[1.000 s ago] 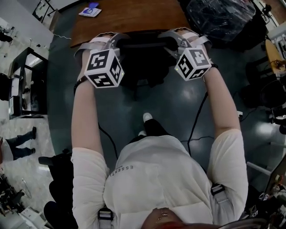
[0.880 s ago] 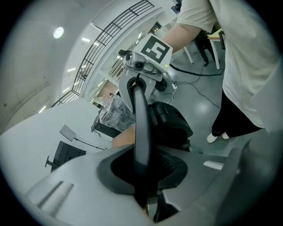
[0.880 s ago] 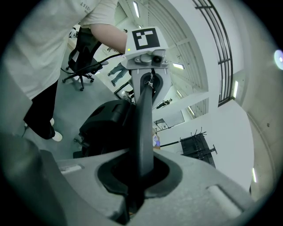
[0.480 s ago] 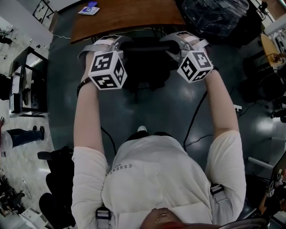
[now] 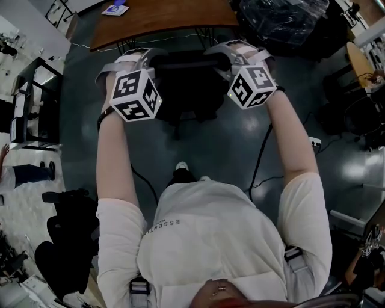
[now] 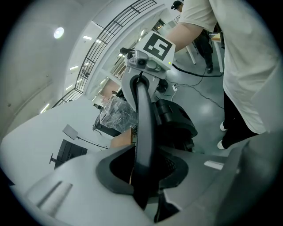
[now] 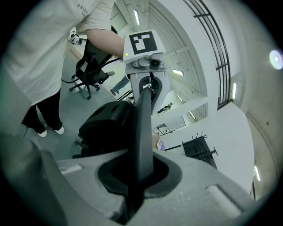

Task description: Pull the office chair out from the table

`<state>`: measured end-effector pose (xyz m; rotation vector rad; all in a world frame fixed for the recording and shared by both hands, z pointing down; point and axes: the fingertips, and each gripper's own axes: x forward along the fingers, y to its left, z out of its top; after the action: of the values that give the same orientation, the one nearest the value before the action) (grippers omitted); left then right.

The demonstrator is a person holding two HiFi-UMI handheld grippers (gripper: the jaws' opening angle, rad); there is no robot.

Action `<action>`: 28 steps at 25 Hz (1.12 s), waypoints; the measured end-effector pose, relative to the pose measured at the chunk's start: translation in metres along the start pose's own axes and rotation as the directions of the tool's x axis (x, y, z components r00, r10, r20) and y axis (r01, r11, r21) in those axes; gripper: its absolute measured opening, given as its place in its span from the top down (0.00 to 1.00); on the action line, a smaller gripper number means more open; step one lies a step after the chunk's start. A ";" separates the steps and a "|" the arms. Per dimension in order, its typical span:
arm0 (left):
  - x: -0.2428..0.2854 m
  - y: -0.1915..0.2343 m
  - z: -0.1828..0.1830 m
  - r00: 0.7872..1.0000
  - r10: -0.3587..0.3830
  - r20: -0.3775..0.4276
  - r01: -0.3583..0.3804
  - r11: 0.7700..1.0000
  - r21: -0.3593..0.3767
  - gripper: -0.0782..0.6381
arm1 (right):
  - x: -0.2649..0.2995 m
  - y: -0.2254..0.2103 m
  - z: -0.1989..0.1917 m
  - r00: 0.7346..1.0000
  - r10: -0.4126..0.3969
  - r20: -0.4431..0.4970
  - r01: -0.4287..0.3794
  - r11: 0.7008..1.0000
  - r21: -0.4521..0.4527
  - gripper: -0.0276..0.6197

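Observation:
The black office chair (image 5: 189,78) stands on the dark floor just in front of the brown table (image 5: 162,18). My left gripper (image 5: 147,57) is clamped on the left end of the backrest's top edge, and my right gripper (image 5: 231,51) on the right end. In the left gripper view the dark backrest edge (image 6: 143,128) runs between the jaws of the left gripper (image 6: 143,176), which are easing open while the pads still press it. In the right gripper view the same edge (image 7: 142,128) sits pinched in the right gripper (image 7: 139,176), whose jaws are closing tighter.
A black plastic-wrapped bundle (image 5: 283,21) lies right of the table. Cables (image 5: 261,156) trail over the floor beside my feet (image 5: 181,166). Another black chair (image 5: 66,240) stands at the lower left, and a round table (image 5: 361,66) at the right.
Both grippers and the chair have come back from the table towards the person. The strip of floor between table edge and chair has widened. The person has stepped back.

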<state>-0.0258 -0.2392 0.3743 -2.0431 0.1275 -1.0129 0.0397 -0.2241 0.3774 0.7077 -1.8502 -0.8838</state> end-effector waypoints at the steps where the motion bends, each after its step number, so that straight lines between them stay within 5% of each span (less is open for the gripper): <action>1: -0.002 -0.002 0.005 1.000 0.006 0.000 -0.006 1.000 -0.006 0.75 | -0.005 0.002 0.000 1.000 0.003 0.003 -0.003 1.000 0.000 0.95; 12: -0.022 -0.036 0.025 0.999 0.032 -0.023 -0.033 0.999 -0.029 0.74 | -0.034 0.034 0.020 1.000 0.001 0.025 -0.001 1.000 -0.017 0.95; 17: -0.028 -0.034 0.048 0.985 0.163 0.054 -0.159 0.985 -0.072 0.66 | -0.057 0.036 0.020 0.999 -0.031 0.034 0.028 0.996 0.087 0.85; 20: -0.040 -0.033 0.056 0.949 0.301 0.091 -0.286 0.947 -0.150 0.46 | -0.076 0.032 0.022 0.995 -0.088 0.039 0.081 0.983 0.164 0.74; 24: -0.070 -0.049 0.067 0.890 0.439 0.120 -0.395 0.876 -0.275 0.51 | -0.114 0.031 0.026 0.977 -0.214 0.021 0.199 0.936 0.289 0.72; 28: -0.106 -0.068 0.079 0.796 0.589 0.136 -0.463 0.738 -0.490 0.59 | -0.146 0.042 0.028 0.934 -0.357 0.028 0.296 0.815 0.497 0.73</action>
<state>-0.0585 -0.1003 0.3323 -2.3199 0.8112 -0.3300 0.0674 -0.0798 0.3309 1.3488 -2.1234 -0.6786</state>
